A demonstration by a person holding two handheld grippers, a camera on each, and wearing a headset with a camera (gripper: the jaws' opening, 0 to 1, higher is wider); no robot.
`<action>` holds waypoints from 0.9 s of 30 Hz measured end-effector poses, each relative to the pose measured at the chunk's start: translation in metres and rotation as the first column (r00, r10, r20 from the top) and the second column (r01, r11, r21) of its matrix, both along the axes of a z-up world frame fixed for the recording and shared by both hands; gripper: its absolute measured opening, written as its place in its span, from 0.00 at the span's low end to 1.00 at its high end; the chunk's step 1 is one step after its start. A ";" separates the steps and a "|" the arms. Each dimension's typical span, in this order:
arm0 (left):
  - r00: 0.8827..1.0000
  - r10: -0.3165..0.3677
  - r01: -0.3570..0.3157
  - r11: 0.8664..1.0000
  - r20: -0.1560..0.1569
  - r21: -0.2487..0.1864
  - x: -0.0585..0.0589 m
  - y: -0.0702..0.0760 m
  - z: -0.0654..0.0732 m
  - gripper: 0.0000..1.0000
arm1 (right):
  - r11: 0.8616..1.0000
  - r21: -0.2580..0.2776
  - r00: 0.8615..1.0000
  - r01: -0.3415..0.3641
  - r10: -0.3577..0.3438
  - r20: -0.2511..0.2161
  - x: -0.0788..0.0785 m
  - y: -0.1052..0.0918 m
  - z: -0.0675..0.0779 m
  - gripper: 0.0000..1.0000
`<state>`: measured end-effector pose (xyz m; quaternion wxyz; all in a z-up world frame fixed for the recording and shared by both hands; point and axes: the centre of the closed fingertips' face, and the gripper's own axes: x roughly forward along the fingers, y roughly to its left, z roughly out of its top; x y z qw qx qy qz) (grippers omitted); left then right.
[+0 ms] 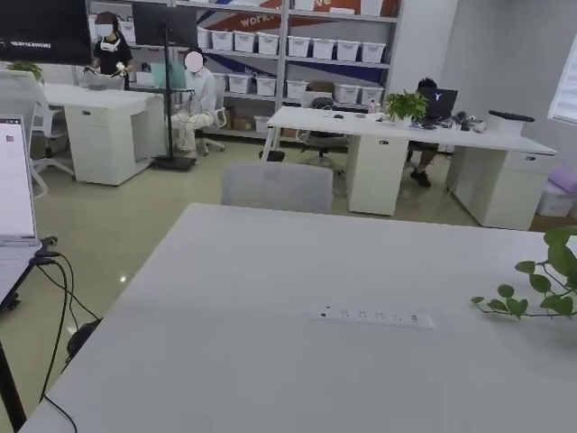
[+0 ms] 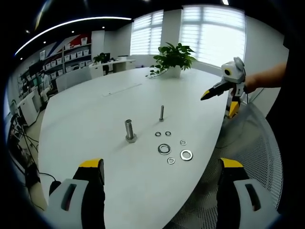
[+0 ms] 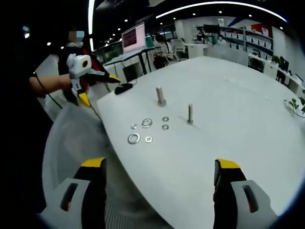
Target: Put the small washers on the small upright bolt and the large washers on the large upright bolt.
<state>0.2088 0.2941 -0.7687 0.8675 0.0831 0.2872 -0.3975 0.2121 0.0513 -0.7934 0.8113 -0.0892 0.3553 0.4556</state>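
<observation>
Evidently no washer sits on a bolt yet. The left gripper (image 2: 161, 164) hangs back off the near edge of the table (image 2: 86, 119), jaws spread wide and empty. This reads as a ready stance, with room to close on whichever washer is chosen first.

Farthest left in its view stands the big bolt (image 2: 129, 131), head down and shank up, so that a ring can drop straight over the top. Just right of it and a little farther off stands the small bolt (image 2: 161, 113), set the same way. The two stand apart, probably so that a jaw working at one does not knock the other.

Right of the big bolt and nearer the person, the washers lie flat and loose on the bare top. Two big washers (image 2: 164, 149) and four small washers (image 2: 167, 133) are mixed together, none touching a bolt. Being close to the edge likely keeps them within easy reach.

At the far right the right gripper (image 2: 218, 104) is held in the air beside the table, well clear of the parts. Its jaws are wide too, with nothing in them.

In the head view the table runs away toward a strip (image 1: 374, 317).
</observation>
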 end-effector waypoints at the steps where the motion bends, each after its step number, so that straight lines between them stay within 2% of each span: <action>1: 1.000 -0.005 0.005 1.000 -0.001 0.001 0.000 -0.001 -0.001 0.99 | 1.000 0.001 1.000 -0.001 0.001 -0.004 0.000 0.001 -0.001 0.94; 5: 1.000 -0.002 0.002 1.000 -0.009 0.002 0.001 -0.001 -0.005 0.99 | 1.000 0.008 1.000 -0.010 0.010 -0.008 0.004 0.005 0.001 0.93; 11: 1.000 -0.012 0.012 1.000 -0.006 -0.002 0.003 -0.011 -0.009 0.97 | 0.999 0.027 1.000 -0.025 0.025 0.003 0.012 0.011 0.007 0.92; 14: 1.000 -0.015 0.015 1.000 -0.008 -0.005 0.005 -0.016 -0.008 0.98 | 0.999 0.004 0.999 -0.045 0.044 0.010 0.014 0.012 0.003 0.90; 16: 1.000 -0.025 0.025 1.000 -0.012 0.016 0.005 -0.018 -0.009 0.97 | 0.998 0.003 0.998 -0.058 0.058 0.008 0.016 0.014 0.001 0.88; 17: 1.000 -0.026 0.026 0.999 -0.005 0.019 0.005 -0.018 -0.008 0.97 | 0.998 -0.002 0.998 -0.067 0.067 0.010 0.016 0.015 0.001 0.88; 21: 1.000 -0.011 0.011 1.000 0.004 -0.004 0.010 -0.019 -0.005 0.97 | 0.993 -0.027 0.993 -0.115 0.115 0.009 0.016 0.022 -0.001 0.86; 27: 1.000 -0.013 0.013 1.000 0.013 0.002 0.012 -0.023 -0.005 0.96 | 0.983 -0.056 0.984 -0.176 0.177 0.002 0.017 0.035 -0.004 0.81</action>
